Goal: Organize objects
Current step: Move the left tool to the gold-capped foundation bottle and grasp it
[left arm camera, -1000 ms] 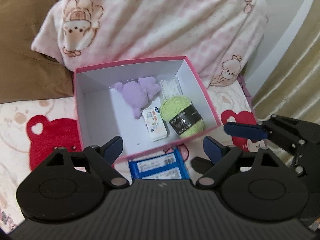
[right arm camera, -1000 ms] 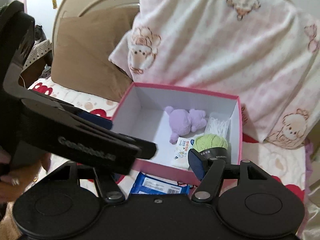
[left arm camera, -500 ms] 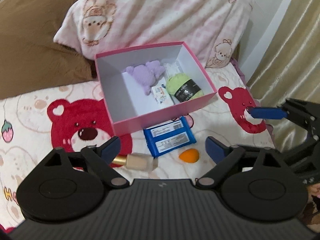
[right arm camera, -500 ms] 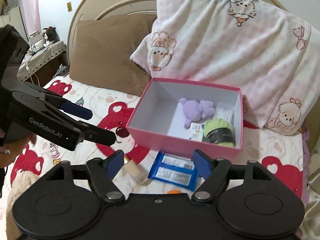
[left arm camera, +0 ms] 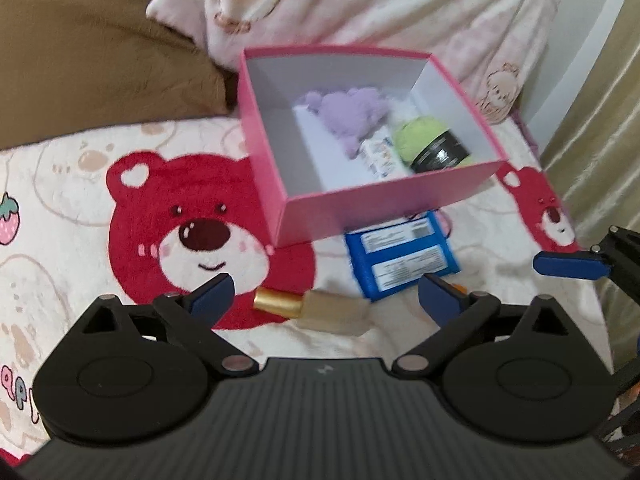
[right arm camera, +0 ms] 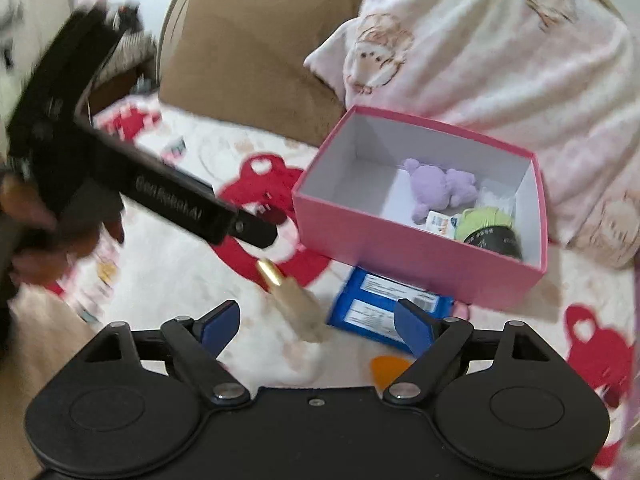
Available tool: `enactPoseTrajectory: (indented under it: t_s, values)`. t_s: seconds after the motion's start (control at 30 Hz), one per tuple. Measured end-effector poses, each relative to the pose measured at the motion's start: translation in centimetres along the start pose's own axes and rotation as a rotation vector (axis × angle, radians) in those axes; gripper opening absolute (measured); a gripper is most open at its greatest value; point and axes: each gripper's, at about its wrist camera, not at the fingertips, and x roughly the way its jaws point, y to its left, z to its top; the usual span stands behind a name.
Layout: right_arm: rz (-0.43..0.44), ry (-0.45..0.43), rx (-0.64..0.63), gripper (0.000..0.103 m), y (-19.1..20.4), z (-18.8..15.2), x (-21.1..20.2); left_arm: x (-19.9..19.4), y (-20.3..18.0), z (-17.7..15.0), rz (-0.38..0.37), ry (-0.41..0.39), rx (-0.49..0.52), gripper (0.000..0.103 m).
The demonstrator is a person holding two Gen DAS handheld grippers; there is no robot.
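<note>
A pink box (left arm camera: 384, 204) (right arm camera: 416, 252) sits on the bed and holds a purple plush (left arm camera: 352, 116) (right arm camera: 436, 188), a small white packet (left arm camera: 378, 154), a green yarn ball (left arm camera: 432, 144) (right arm camera: 488, 226) and a clear bag (right arm camera: 496, 198). In front of it lie a blue pack (left arm camera: 402, 258) (right arm camera: 380, 312), a beige bottle with a gold cap (left arm camera: 320, 308) (right arm camera: 292, 296) and an orange sponge (right arm camera: 386, 368). My left gripper (left arm camera: 326, 294) is open and empty just above the bottle. My right gripper (right arm camera: 318, 326) is open and empty over the bottle and blue pack.
The bed cover shows red bear prints (left arm camera: 192, 232). A brown pillow (left arm camera: 92, 64) and a pink bear-print pillow (left arm camera: 380, 4) lie behind the box. A beige curtain (left arm camera: 600, 140) hangs at the right. The left gripper's body (right arm camera: 120, 160) crosses the right wrist view.
Both grippers pulled back from over the box, then came down toward the bottle and blue pack in front of it. The bottle and sponge came into view. Both stay open.
</note>
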Motion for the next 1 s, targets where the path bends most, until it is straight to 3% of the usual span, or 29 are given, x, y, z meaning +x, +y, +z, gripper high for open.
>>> enactPoseTrajectory:
  t_s: [0.27, 0.47, 0.63, 0.83, 1.0]
  values:
    - [0.093, 0.003, 0.054, 0.087, 1.0, -1.8, 4.9, 3.1, 1.9, -1.5, 0.061, 0.008, -0.014, 0.1]
    - [0.132, -0.02, 0.134, 0.087, 0.8, -3.5, 9.1, 5.9, 3.3, -2.2, 0.03, 0.028, -0.04, 0.099]
    - [0.129, 0.026, 0.228, 0.087, 0.4, -4.8, 12.2, 8.7, 4.0, -2.6, 0.013, 0.066, -0.048, 0.095]
    - [0.108, 0.027, 0.253, 0.087, 1.0, -6.1, 13.5, 10.6, 3.3, -2.7, 0.016, 0.061, -0.001, 0.091]
    - [0.096, 0.037, 0.26, 0.087, 1.6, -6.1, 14.2, 11.6, 2.9, -3.3, -0.06, 0.074, -0.012, 0.09]
